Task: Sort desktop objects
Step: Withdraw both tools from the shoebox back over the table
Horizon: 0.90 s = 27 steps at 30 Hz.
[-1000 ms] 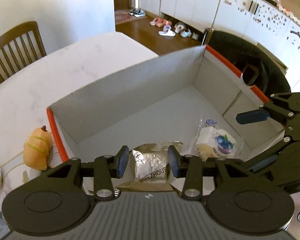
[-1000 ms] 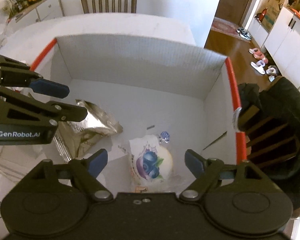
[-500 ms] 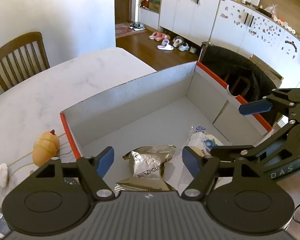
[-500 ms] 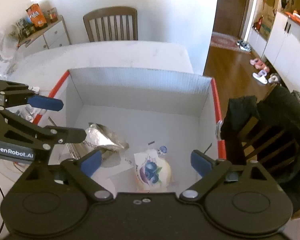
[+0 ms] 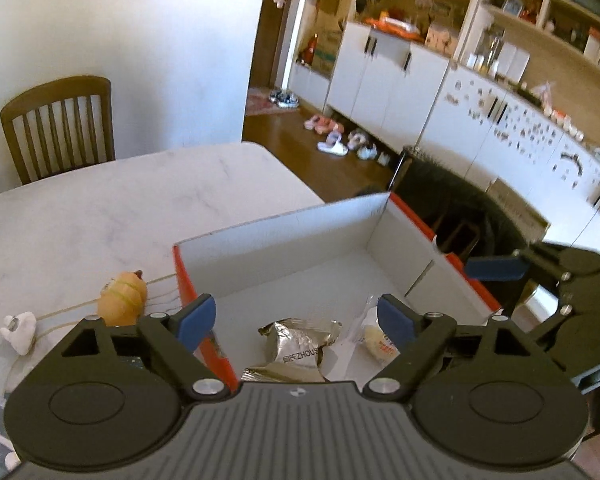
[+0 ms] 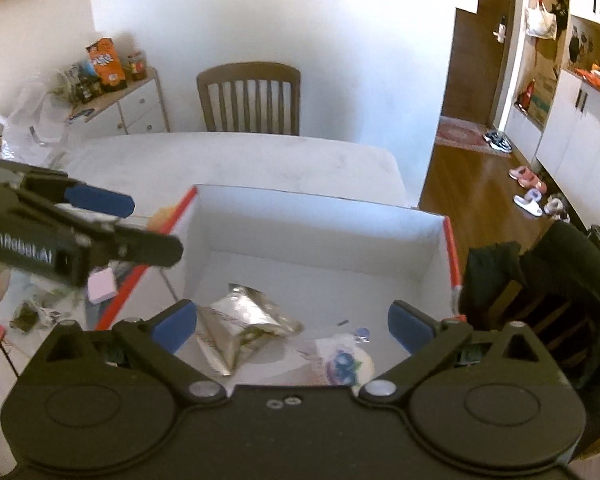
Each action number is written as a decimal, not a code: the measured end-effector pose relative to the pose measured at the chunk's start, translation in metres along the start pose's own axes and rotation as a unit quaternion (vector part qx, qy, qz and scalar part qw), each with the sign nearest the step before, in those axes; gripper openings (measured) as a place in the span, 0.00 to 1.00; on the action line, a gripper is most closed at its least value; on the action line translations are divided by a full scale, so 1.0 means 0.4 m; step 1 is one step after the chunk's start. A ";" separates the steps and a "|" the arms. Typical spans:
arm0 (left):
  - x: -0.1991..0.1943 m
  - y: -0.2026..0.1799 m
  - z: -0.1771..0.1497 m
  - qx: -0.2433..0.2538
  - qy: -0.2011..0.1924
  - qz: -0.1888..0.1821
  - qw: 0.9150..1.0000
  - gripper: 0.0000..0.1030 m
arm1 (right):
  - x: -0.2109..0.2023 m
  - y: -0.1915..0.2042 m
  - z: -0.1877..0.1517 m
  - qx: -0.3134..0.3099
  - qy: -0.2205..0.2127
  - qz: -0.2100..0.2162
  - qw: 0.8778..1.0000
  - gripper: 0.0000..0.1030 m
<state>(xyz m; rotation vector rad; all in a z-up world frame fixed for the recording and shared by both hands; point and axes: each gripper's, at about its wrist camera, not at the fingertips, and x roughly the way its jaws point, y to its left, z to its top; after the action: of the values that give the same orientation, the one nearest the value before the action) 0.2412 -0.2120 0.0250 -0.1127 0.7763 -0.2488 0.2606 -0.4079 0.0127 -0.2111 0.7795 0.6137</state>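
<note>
Left wrist view: the left gripper [image 5: 296, 320] has lifted clear since a second ago, when it pinched the silver packet [image 5: 298, 348]. Its jaws are opening, nothing between them. The packet lies released on the floor of the box [image 5: 300, 232], beside the blueberry packet [image 5: 376, 338]. An orange toy [image 5: 122, 294] remains on the tabletop [image 5: 100, 208], probably next.

Right wrist view: the right gripper [image 6: 292, 326] is likewise raised, jaws opening, empty. Both deposits appear complete.

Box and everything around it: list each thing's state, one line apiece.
Cardboard box: open-topped, upright on the table.
Silver snack packet: lying inside the box, sealed.
Blueberry bun packet: lying inside the box.
Left gripper: jaws opening, nothing between them.
Right gripper: jaws opening, nothing between them.
Orange toy: outside the box, on the table.
</note>
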 end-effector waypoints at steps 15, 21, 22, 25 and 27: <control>-0.197 0.192 -0.080 -0.020 -0.037 0.017 0.999 0.97 | -0.019 0.195 0.003 0.013 -0.017 0.007 1.000 0.99; -0.253 0.270 -0.139 -0.005 -0.037 0.039 0.999 0.97 | -0.010 0.283 -0.009 0.016 -0.013 0.008 1.000 0.99; -0.260 0.279 -0.149 -0.006 -0.037 0.040 0.999 0.97 | -0.009 0.298 -0.010 0.017 -0.013 0.008 1.000 0.99; -0.286 0.315 -0.180 -0.005 -0.034 0.041 0.999 0.97 | -0.005 0.343 -0.012 0.017 -0.013 0.009 1.000 0.99; -0.302 0.338 -0.202 -0.002 -0.035 0.045 0.998 0.97 | -0.003 0.369 -0.014 0.018 -0.014 0.010 1.000 0.99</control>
<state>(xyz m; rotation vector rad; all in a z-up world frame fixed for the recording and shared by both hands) 0.1257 -0.0507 0.0236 -0.0905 0.7114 -0.1573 0.1698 -0.2914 0.0159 -0.1615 0.7660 0.6187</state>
